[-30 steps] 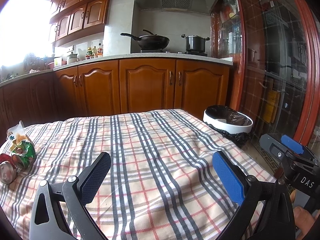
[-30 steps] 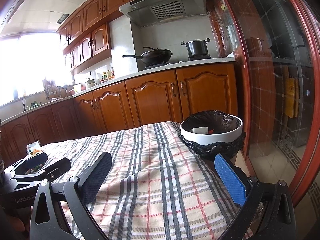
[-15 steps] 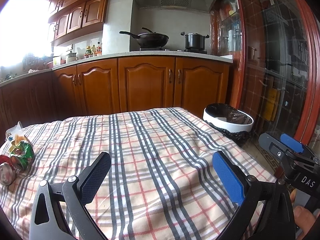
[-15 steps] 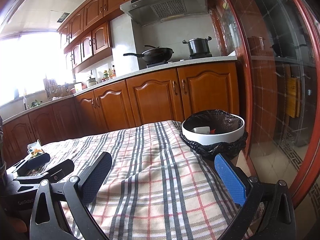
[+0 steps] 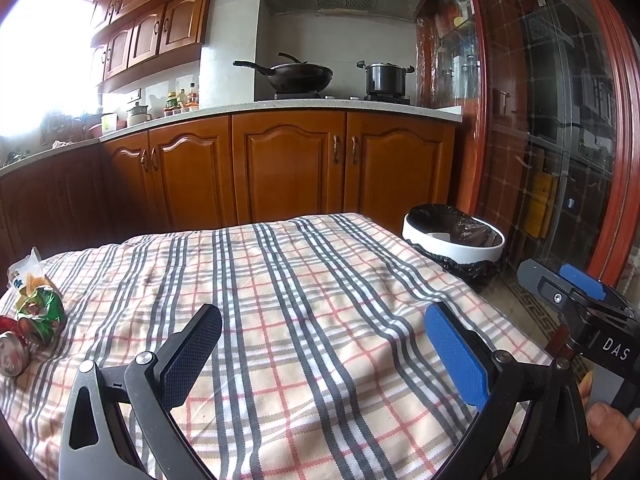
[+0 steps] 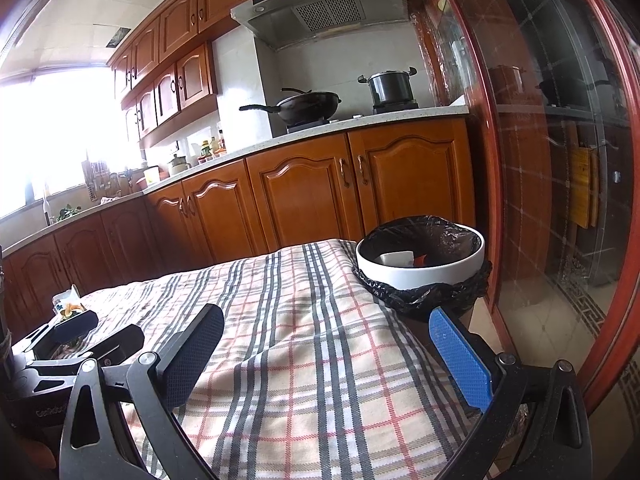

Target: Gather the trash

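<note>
— Two tongs, both spread wide with nothing between their pads. The left tongs (image 5: 324,356) hang over the checked cloth (image 5: 304,320) on the bench, and the right tongs (image 6: 328,360) hang over the same cloth nearer its right edge.

— Where is the trash?

— Far to the left of the left tongs, at the cloth's left edge. A crumpled green wrapper (image 5: 40,314) lies there, a can (image 5: 12,354) touches it on the near side, and a pale packet (image 5: 26,272) sits just behind. Seen from the right tongs, only the packet (image 6: 68,304) shows, behind the left tongs' pads (image 6: 76,326).

— And the bin?

— Ahead and to the right of both tongs, off the bench's far right corner. It is a white bin (image 6: 424,272) lined with a black bag (image 6: 420,298). Inside lie a white piece and something red, possibly a wrapper; it is too small to be sure.

— Anything of the person?

— A thumb (image 5: 610,424) at the lower right of the left tongs' view, on the handle of the right tongs (image 5: 580,288), which sit just right of the left pair.

— Beyond the bench?

— Wooden cabinets (image 5: 288,172), with a wok (image 5: 298,74) and a pot (image 5: 386,78) on the stove above them.
</note>
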`<state>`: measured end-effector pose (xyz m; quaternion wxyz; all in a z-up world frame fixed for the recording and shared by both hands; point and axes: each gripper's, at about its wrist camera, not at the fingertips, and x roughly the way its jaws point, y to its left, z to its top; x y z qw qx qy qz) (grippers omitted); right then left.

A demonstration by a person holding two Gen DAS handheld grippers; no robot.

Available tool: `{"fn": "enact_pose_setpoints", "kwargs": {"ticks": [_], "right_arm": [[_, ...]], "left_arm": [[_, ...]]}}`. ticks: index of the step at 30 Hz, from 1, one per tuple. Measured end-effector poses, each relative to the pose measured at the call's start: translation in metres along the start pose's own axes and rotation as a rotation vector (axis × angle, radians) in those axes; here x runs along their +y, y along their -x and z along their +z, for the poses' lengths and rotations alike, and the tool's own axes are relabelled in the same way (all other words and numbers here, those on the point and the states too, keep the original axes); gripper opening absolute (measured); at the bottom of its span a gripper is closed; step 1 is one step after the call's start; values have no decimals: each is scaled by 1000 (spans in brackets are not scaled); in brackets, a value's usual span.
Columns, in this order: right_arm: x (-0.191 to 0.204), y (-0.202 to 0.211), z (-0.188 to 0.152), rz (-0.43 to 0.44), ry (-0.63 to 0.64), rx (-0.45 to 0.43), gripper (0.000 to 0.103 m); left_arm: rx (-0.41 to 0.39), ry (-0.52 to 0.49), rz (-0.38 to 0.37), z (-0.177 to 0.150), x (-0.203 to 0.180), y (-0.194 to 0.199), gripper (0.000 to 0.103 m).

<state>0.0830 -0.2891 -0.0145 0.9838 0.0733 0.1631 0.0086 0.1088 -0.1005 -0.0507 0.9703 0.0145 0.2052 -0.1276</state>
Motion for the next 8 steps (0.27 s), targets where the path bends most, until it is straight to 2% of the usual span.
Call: {"fn": "enact_pose_setpoints", "kwargs": {"ticks": [8], "right_arm": [[-4,-9,5,-10,-5,29,103]], "left_arm": [[13,7,-5,7,4,-3,102]]}}
